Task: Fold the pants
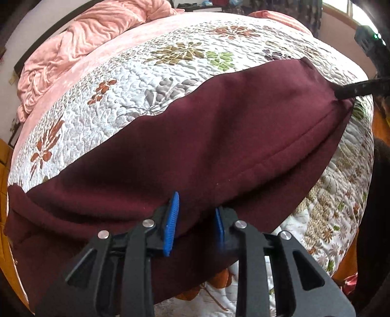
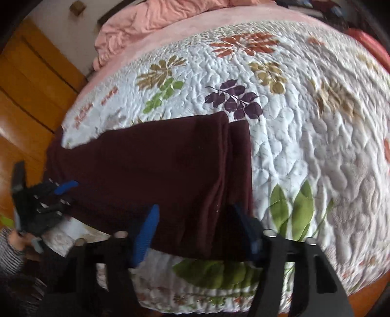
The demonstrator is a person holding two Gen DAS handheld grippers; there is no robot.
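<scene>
Maroon pants [image 1: 195, 136] lie folded lengthwise, leg on leg, across the near part of a floral quilt. My left gripper [image 1: 196, 214] has its blue pads apart, with the pants' near edge between them. In the right wrist view the pants [image 2: 151, 168] end at the hems near the quilt's middle. My right gripper [image 2: 195, 219] is open, its pads either side of the hem end's near edge. The right gripper's dark finger [image 1: 358, 90] touches the pants' far right end in the left view. The left gripper [image 2: 43, 197] shows at the far left in the right view.
The white floral quilt [image 2: 304, 136] covers the bed. A crumpled pink blanket [image 1: 80, 46] lies at the bed's far side. Orange wooden floor and a wardrobe [image 2: 31, 80] are to the left. A window [image 1: 351, 12] is at the far right.
</scene>
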